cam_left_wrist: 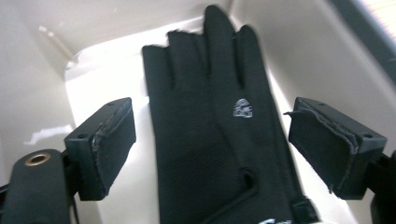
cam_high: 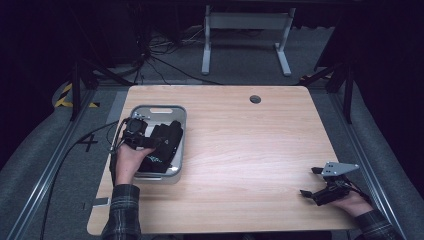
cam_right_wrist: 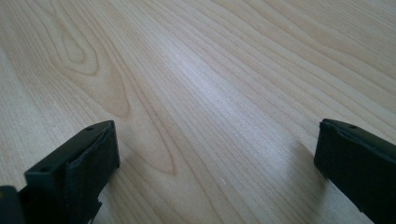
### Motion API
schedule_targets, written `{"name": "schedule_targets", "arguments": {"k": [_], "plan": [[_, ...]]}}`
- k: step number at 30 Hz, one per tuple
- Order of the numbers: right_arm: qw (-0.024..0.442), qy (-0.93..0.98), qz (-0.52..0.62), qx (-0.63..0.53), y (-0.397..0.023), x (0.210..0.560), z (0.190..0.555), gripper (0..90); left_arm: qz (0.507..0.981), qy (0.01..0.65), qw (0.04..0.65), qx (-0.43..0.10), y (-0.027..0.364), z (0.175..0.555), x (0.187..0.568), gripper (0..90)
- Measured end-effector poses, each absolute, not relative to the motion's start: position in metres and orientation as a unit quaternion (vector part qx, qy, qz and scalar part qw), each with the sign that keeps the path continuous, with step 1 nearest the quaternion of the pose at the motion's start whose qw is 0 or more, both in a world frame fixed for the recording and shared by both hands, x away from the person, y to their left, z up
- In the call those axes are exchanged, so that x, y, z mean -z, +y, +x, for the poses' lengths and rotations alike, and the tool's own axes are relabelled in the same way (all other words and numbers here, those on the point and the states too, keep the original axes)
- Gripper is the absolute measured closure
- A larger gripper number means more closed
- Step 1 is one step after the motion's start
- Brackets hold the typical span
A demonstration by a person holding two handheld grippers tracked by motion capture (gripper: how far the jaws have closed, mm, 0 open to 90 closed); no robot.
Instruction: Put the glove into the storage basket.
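The left tool (cam_high: pixel 159 143) hangs over the grey tray (cam_high: pixel 181 131) at the left side of the desk (cam_high: pixel 250 145), its jaws spread wide. In the left gripper view a black glove (cam_left_wrist: pixel 210 140) lies flat on the tray's pale floor (cam_left_wrist: pixel 107 79) between the two pads (cam_left_wrist: pixel 112 140), which stand clear of it on either side, neither one pressing the cloth. The glove's fingers point away from the tool toward the far wall of the tray, and a small silver emblem (cam_left_wrist: pixel 243 108) sits on its back. From the high view, the glove (cam_high: pixel 167 137) takes up much of the tray, dark against the light rim, and the person's left hand (cam_high: pixel 131 161) comes in over the tray's near edge, with a plaid sleeve (cam_high: pixel 122 212) behind it.

Well apart, near the desk's right front corner, the right tool (cam_high: pixel 308 182) rests low by the wood in the person's right hand (cam_high: pixel 352 202), a grey three-cornered plate (cam_high: pixel 340 168) on top. Its jaws are also wide, with bare wood grain (cam_right_wrist: pixel 210 102) between them and nothing held.
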State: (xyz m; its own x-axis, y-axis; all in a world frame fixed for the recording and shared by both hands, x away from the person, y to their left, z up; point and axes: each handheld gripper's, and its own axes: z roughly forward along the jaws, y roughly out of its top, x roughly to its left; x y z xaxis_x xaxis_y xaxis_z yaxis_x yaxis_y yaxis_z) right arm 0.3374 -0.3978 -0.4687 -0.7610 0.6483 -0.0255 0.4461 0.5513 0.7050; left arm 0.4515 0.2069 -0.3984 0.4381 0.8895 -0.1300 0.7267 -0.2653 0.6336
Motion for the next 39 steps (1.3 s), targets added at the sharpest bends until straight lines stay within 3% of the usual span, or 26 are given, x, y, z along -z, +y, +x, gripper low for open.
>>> {"name": "schedule_targets", "arguments": {"k": [22,39], "plan": [[0.142,0.871,0.311,-0.354,-0.398,0.469,0.339,0.3,0.806,0.434,0.379,-0.134,0.144,0.432,0.353,13.0],[0.141,0.871,0.311,-0.354,-0.398,0.469,0.339,0.3,0.823,0.383,0.405,-0.111,0.084,0.422,0.361,13.8]]}}
